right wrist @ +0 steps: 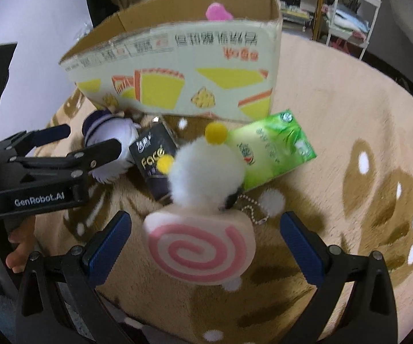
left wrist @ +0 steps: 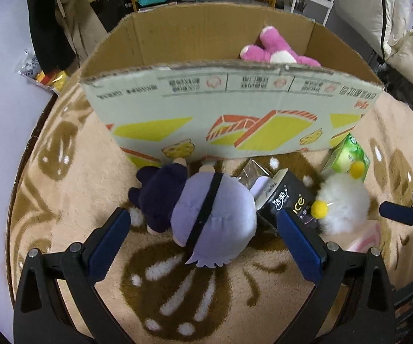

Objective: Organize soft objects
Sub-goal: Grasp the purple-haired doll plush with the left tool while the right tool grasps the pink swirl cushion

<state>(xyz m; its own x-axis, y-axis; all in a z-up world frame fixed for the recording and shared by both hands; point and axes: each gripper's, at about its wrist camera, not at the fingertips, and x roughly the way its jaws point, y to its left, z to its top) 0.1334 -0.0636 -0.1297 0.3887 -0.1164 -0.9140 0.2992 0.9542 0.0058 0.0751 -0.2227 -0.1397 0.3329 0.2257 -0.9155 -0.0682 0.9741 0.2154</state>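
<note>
A plush doll (left wrist: 215,218) with a lavender head and navy body lies on the rug in front of the cardboard box (left wrist: 229,109). My left gripper (left wrist: 202,213) is open, its fingers on either side of the doll's head. A white fluffy plush (right wrist: 206,169) with yellow pompoms and a pink-swirl disc (right wrist: 200,246) lies beside it. My right gripper (right wrist: 205,218) is open and straddles the swirl disc. The right wrist view also shows the left gripper (right wrist: 91,137) around the doll (right wrist: 111,149). A pink plush (left wrist: 266,51) lies inside the box.
A black tissue pack (right wrist: 152,160) and a green tissue pack (right wrist: 272,152) lie on the beige rug (right wrist: 335,143) between the toys and the box. A person's hand (right wrist: 17,252) holds the left gripper. Shelves and a white cart (right wrist: 350,8) stand behind the box.
</note>
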